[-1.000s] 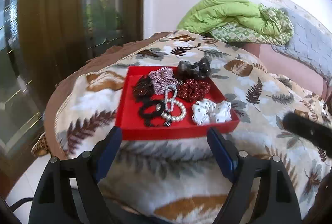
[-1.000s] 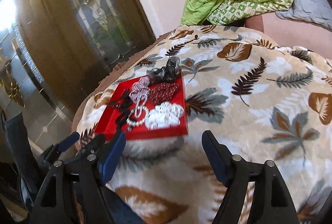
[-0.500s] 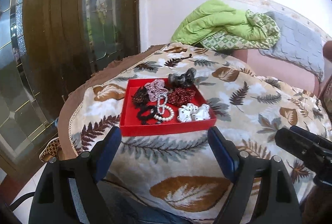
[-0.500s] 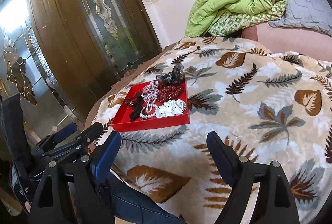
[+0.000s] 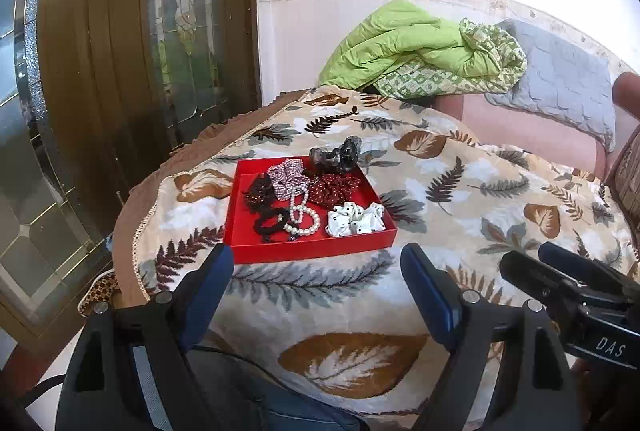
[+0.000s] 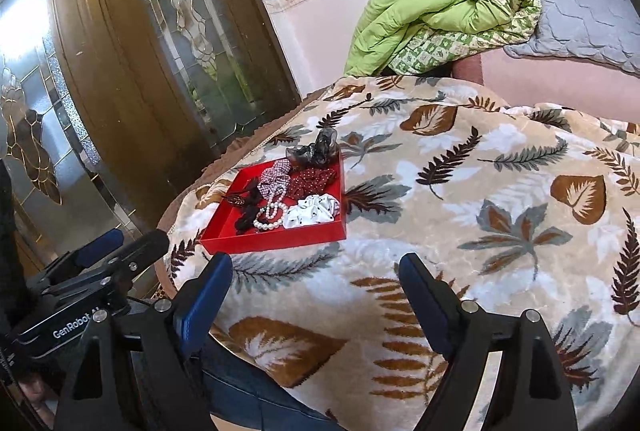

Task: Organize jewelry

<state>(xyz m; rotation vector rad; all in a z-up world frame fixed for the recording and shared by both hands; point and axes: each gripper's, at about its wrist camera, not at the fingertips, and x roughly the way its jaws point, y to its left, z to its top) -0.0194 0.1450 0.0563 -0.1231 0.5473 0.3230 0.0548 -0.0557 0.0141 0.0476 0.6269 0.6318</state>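
In the picture's centre the red tray (image 5: 280, 251) on the bed already holds the pearls (image 5: 303, 221) and scrunchies (image 5: 354, 221); little seems left. Both hand-held grippers, left (image 5: 316, 281) and right (image 6: 316, 283), are wide open, empty, lower in frame.

- Leaf-print blanket (image 5: 460, 215) spread over the bed.
- Green quilt (image 5: 416, 47) bunched against the wall.
- Grey pillow (image 6: 588, 11) beside the quilt.
- Wooden door (image 5: 132, 43), stained-glass panels.
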